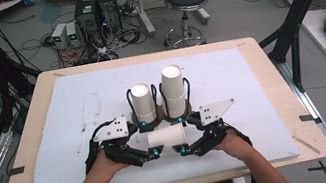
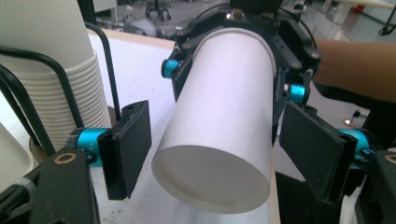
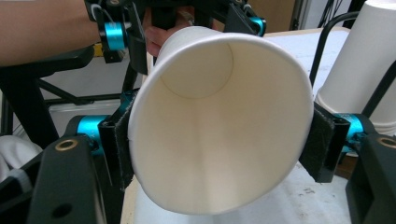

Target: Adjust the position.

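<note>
A white paper cup [image 1: 166,135] lies level on its side between both grippers near the table's front. My right gripper [image 1: 182,134] is shut on its wide mouth end; in the right gripper view the pads [image 3: 322,144] press on the cup [image 3: 219,121] at its rim. My left gripper [image 1: 149,138] stands open around the cup's base end. In the left gripper view the cup [image 2: 224,121] sits between the pads [image 2: 130,149] with a gap on each side. Just behind stand two upside-down stacks of cups, a shorter [image 1: 143,101] and a taller [image 1: 173,89], in a black wire holder [image 1: 161,118].
A white foam board [image 1: 79,116] covers most of the wooden table [image 1: 33,114]. The cup stacks stand close behind the grippers. On the floor beyond the table are a black stool [image 1: 185,1], computer boxes [image 1: 93,12] and cables. Black frame posts [image 1: 298,6] flank the table.
</note>
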Action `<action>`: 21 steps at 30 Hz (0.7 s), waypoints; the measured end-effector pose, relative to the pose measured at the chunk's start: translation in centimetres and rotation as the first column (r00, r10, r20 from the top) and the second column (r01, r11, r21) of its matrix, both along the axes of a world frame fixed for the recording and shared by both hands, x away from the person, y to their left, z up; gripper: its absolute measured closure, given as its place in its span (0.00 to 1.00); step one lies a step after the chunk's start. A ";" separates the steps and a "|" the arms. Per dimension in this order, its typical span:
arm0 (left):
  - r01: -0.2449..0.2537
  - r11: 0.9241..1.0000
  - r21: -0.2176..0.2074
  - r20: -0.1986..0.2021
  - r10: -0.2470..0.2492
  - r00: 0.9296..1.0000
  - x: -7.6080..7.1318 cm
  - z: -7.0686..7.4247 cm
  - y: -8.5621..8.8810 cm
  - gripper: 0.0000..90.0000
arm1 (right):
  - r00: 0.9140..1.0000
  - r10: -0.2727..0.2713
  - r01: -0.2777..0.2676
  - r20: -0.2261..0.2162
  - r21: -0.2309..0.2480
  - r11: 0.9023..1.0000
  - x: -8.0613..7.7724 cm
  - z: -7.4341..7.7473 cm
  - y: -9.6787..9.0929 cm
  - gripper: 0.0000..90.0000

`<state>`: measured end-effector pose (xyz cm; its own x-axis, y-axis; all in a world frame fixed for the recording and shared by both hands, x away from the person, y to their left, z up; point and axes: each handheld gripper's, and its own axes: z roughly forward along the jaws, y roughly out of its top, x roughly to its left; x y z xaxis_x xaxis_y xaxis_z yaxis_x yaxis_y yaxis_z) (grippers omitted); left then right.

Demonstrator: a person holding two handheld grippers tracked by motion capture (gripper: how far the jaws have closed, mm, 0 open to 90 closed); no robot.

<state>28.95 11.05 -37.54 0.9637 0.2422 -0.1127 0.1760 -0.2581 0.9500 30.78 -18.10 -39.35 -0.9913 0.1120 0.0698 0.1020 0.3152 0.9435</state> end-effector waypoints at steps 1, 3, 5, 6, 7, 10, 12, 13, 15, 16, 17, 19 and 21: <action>0.003 1.000 0.000 -0.009 -0.003 1.000 0.0 -0.2 -0.1 0.28 | 1.000 0.001 -0.001 0.001 -0.002 1.000 0.0 0.0 0.0 0.30; 0.015 1.000 0.010 -0.006 -0.015 1.000 0.1 -0.4 -0.2 0.30 | 1.000 0.010 -0.010 -0.004 0.001 1.000 0.0 0.1 0.0 0.30; 0.030 0.999 0.015 -0.007 -0.030 1.000 0.0 -0.6 -0.3 0.33 | 1.000 0.011 -0.011 -0.007 0.003 1.000 0.0 0.1 0.0 0.30; 0.039 0.999 0.021 -0.006 -0.039 0.999 0.0 -0.6 -0.3 0.34 | 1.000 0.015 -0.015 -0.013 0.003 1.000 0.0 0.1 0.0 0.30; 0.041 0.999 0.019 -0.008 -0.041 0.999 0.0 -0.7 -0.2 0.34 | 1.000 0.019 -0.019 -0.015 0.001 1.000 0.0 0.1 0.0 0.30; 0.062 0.998 0.011 -0.009 -0.062 0.998 0.1 -0.7 0.0 0.36 | 0.999 0.027 -0.027 -0.022 0.001 1.000 0.0 0.1 0.0 0.30; 0.072 0.997 -0.002 -0.008 -0.072 0.997 0.0 -0.6 0.1 0.37 | 0.999 0.039 -0.039 -0.028 0.007 0.999 0.0 0.1 0.0 0.30; 0.076 0.997 -0.015 -0.009 -0.076 0.997 0.0 -0.6 0.2 0.37 | 0.999 0.027 -0.027 -0.020 0.011 1.000 0.0 0.1 0.0 0.28; 0.081 0.996 -0.049 -0.011 -0.081 0.997 0.0 -0.6 0.3 0.38 | 1.000 0.018 -0.018 -0.015 0.032 0.999 -0.1 0.1 0.0 0.24; 0.080 0.995 -0.061 -0.016 -0.081 0.997 0.0 -0.6 0.3 0.38 | 1.000 0.013 -0.012 -0.021 0.045 0.999 -0.1 0.2 0.1 0.23; 0.082 0.994 -0.074 -0.014 -0.083 0.996 0.1 -0.6 0.4 0.38 | 1.000 0.012 -0.011 -0.024 0.054 0.999 -0.2 0.2 0.1 0.22; 0.085 0.992 -0.093 -0.012 -0.086 0.996 0.1 -0.6 0.6 0.39 | 1.000 0.006 -0.004 -0.019 0.074 0.997 -0.2 0.3 0.0 0.21; 0.087 0.990 -0.112 -0.012 -0.089 0.996 0.1 -0.6 0.7 0.39 | 1.000 0.002 -0.001 -0.020 0.079 0.997 -0.2 0.3 0.1 0.21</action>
